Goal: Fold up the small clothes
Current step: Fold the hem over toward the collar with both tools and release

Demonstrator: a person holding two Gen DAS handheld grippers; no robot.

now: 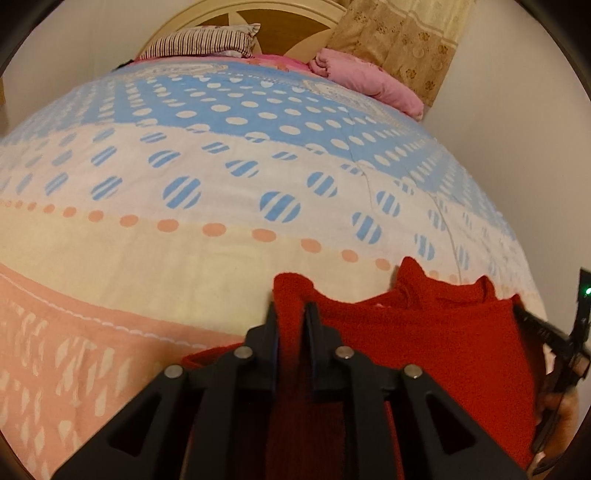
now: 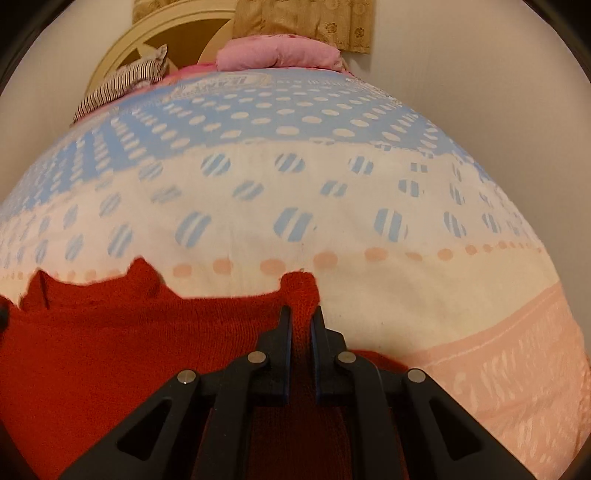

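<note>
A red knit garment (image 1: 424,332) lies on the near part of the bed, one layer folded over another. My left gripper (image 1: 291,308) stands at its left corner; a bunched tuft of the knit fills the gap between its fingers and touches both pads. In the right wrist view the same garment (image 2: 129,350) spreads to the left. My right gripper (image 2: 301,312) is shut on its right corner, with a tuft of knit sticking up past the tips. At the right edge of the left wrist view, part of the right tool (image 1: 546,332) shows with a hand (image 1: 561,410) under it.
The bed cover (image 1: 184,258) has blue, white, cream and pink bands with dots. At the head of the bed lie a striped pillow (image 1: 207,42) and a rolled pink blanket (image 1: 369,79), before a round wooden headboard (image 1: 295,22). A patterned curtain (image 1: 406,40) hangs at the back right.
</note>
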